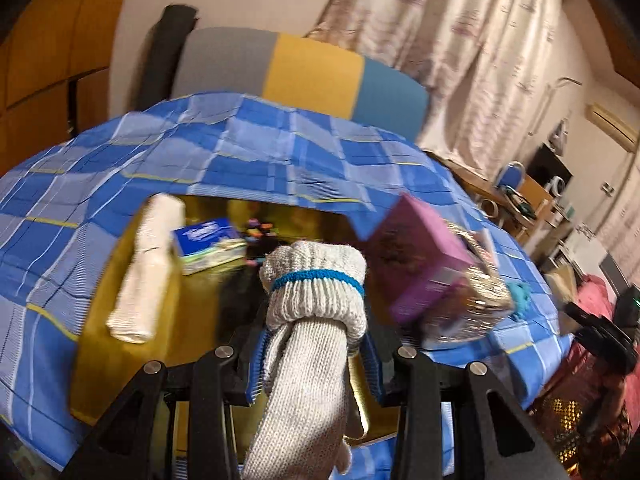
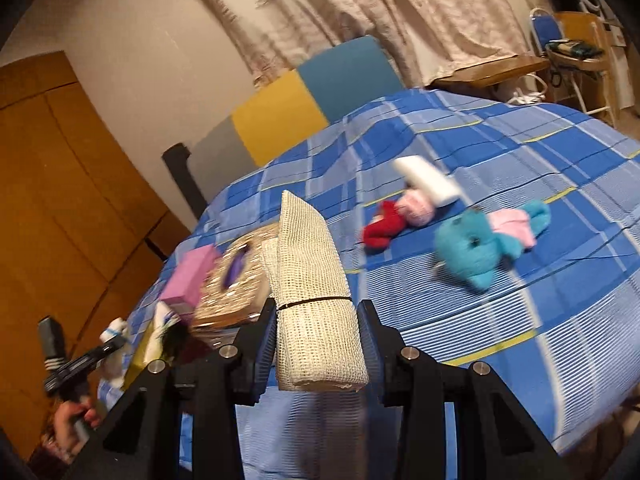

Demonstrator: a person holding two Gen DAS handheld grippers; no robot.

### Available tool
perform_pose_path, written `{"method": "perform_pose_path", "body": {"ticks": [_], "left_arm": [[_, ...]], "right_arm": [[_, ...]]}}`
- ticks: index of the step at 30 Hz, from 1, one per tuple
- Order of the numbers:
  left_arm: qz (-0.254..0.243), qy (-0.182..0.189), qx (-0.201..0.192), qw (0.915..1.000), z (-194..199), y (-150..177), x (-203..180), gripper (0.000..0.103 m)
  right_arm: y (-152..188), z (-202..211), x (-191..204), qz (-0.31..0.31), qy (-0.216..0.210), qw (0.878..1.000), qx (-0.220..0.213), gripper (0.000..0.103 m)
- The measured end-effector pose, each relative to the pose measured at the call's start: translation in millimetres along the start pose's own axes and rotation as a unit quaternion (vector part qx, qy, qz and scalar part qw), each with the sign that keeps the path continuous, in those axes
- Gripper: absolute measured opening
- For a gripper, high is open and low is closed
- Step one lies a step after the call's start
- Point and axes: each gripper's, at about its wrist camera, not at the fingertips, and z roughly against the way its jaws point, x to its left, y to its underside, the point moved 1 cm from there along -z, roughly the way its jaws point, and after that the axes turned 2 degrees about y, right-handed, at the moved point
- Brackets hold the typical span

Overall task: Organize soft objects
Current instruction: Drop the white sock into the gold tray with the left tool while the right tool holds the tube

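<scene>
Gloves partly stowed: left tongs clamp a knit glove above the yellow box; right tongs grip a mesh roll; plush toys ahead remain.

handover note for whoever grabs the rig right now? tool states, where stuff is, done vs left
Left tool: shut on knit glove, above gold tray.
Right tool: shut on rolled mesh cloth, over the bed.
Done: white roll and tissue pack lie in the tray.
Left: place both held items; teal plush, red-pink doll and white block lie loose on blue checked sheet. Purple box sits beside the tray.
</scene>
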Motion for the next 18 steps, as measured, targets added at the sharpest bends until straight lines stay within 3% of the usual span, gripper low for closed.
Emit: {"method": "perform_pose_path", "body": {"ticks": [8,18], "left_arm": [[0.025,-0.042,0.038,0.9981,-27.6,-4.8,60.7,0.039],[0.041,-0.067,0.094,0.9925,-62.1,-5.7,86.9,0.040]], "right_arm": [[22.5,-6.9,75.5,0.020,-0.067,0.998,0.010,0.040],[49.0,-32.2,159.2,0.049,-0.142,0.988,0.042,0.040]]}}
